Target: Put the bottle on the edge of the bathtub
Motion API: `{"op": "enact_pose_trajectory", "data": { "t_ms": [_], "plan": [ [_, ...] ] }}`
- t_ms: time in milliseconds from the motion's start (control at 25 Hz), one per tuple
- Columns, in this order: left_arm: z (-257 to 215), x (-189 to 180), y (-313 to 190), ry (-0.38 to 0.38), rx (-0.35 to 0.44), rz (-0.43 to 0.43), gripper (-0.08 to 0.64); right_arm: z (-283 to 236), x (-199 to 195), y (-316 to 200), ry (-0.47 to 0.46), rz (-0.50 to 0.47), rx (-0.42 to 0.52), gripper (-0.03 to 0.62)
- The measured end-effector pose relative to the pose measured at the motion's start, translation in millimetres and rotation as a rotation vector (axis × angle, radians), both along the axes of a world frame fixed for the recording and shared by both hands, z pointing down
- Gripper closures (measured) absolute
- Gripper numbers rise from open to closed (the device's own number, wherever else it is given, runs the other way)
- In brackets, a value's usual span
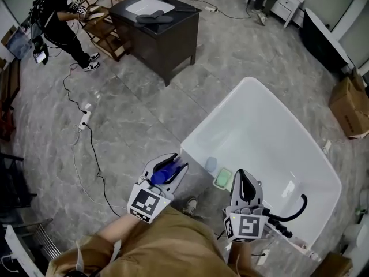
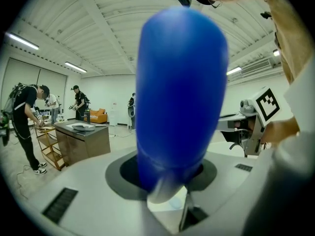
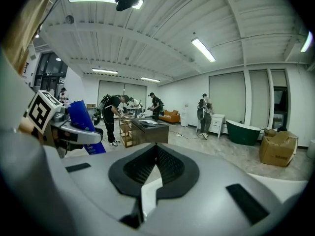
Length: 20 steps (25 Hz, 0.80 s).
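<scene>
My left gripper [image 1: 174, 162] is shut on a blue bottle [image 1: 164, 171], holding it just left of the white bathtub's [image 1: 214, 111] near corner. In the left gripper view the bottle [image 2: 182, 92] fills the middle and stands up between the jaws. My right gripper [image 1: 244, 178] hovers over the tub's near rim, its jaws together with nothing between them. The right gripper view shows the closed black pads [image 3: 170, 167] and, at the left, the bottle [image 3: 78, 115] in the other gripper. A light blue item [image 1: 211, 164] and a green one [image 1: 223, 179] sit on the rim between the grippers.
A black faucet [image 1: 295, 209] curves over the tub's near right end. A dark vanity with a white basin [image 1: 155, 25] stands at the back, with a person [image 1: 57, 13] and a wooden shelf [image 1: 106, 30] beside it. Cables and a power strip [image 1: 85, 118] lie on the floor. Cardboard box [image 1: 349, 105] at right.
</scene>
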<state>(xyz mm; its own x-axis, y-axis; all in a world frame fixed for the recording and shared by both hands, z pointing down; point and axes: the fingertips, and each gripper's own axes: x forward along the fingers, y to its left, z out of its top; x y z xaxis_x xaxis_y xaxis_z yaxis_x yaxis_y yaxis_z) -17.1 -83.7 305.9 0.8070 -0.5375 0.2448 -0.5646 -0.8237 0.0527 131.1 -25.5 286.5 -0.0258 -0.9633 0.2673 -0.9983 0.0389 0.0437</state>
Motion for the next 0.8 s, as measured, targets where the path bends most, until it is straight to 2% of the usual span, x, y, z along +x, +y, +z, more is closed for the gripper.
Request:
{"op": "enact_pose_trajectory", "data": {
  "t_ms": [320,800],
  "plan": [
    [26,13,-23,-0.023,0.009,0.027,0.403,20,0,-10,-0.005,0.001,-0.044,0.588],
    [77,17,-53,-0.072,-0.031,0.050,0.403,46,-12,-36,-0.004,-0.003,-0.097,0.588]
  ]
}}
